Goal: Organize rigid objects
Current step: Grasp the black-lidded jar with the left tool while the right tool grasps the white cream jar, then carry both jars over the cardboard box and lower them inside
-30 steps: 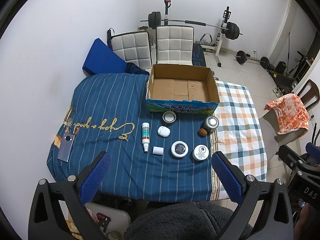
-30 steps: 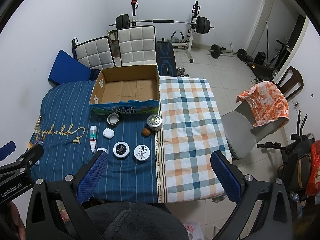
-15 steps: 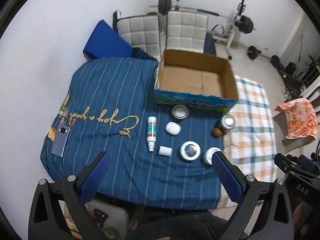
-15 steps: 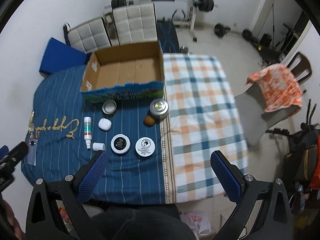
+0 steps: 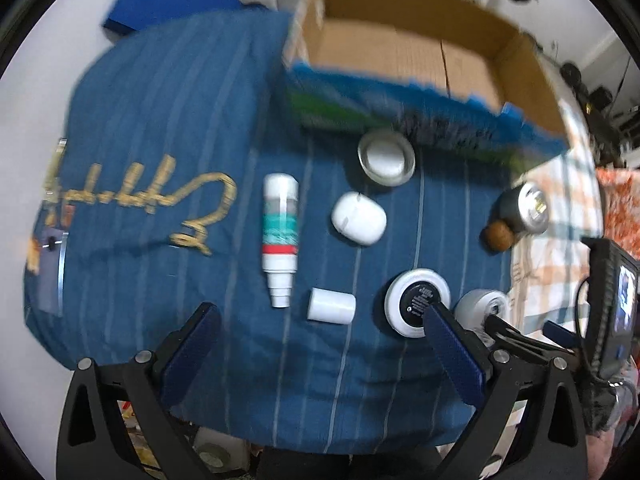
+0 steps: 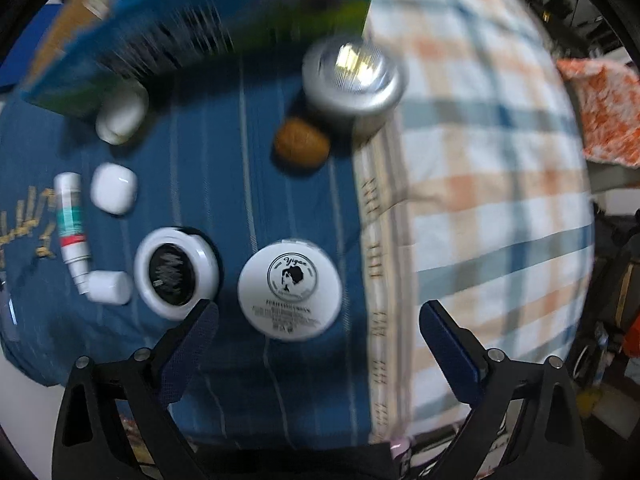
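Both views look straight down on small items lying on a blue striped cloth. My left gripper is open above a white cap, beside a spray bottle, a white case and a black-centred jar. My right gripper is wide, its jaws closing, over a white logo jar that no pad touches. A silver can and a brown nut lie further up. The open cardboard box is empty.
A shallow tin sits by the box's front wall. A checked cloth covers the right side of the bed. An orange cloth hangs at the far right. A black housing with a small screen is at the left view's right edge.
Both grippers have dropped a long way toward the bed, so the items look much bigger. The views now point straight down and the room behind has left the frame.
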Demonstrator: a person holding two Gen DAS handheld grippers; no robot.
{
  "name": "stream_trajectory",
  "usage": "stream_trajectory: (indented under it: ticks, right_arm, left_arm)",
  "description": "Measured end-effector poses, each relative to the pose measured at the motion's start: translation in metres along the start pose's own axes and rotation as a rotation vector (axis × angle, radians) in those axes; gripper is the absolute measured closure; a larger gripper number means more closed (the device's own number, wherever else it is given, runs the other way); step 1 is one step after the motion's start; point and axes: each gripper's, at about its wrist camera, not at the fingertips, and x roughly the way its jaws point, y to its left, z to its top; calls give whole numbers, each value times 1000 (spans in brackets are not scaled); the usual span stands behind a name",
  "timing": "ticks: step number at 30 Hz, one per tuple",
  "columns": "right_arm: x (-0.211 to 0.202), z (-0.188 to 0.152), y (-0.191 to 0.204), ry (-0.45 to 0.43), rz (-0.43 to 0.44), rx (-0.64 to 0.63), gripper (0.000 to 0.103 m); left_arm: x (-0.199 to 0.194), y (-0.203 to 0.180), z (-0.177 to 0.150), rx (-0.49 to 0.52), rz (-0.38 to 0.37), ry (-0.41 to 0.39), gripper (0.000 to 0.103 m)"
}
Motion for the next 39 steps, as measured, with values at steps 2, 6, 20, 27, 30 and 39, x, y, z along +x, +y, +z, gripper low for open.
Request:
stream_trajectory:
  ticks: [2,6,20,27,30,39]
  right_arm:
    - [29,3,3,51,19,18,10]
    - [56,1,1,92,76,45,33]
    - [69,-8,-66,134,66,103,32]
    - [86,-4,-64,149,46,112,32]
    - [85,-9,-55,139,21,106,32]
    - [63,2,-50,166,27,103,33]
  left_arm:
    - [26,-9,3,19,9,50,0]
    - [62,-28,2,50,6,127,0]
    - [149,-107,-5,171,4,262,15]
    - [160,-118,-17,194,19,244,26]
    - [155,-118,-17,186,17,232,29]
    - [133,-141,-28,197,48,184,30]
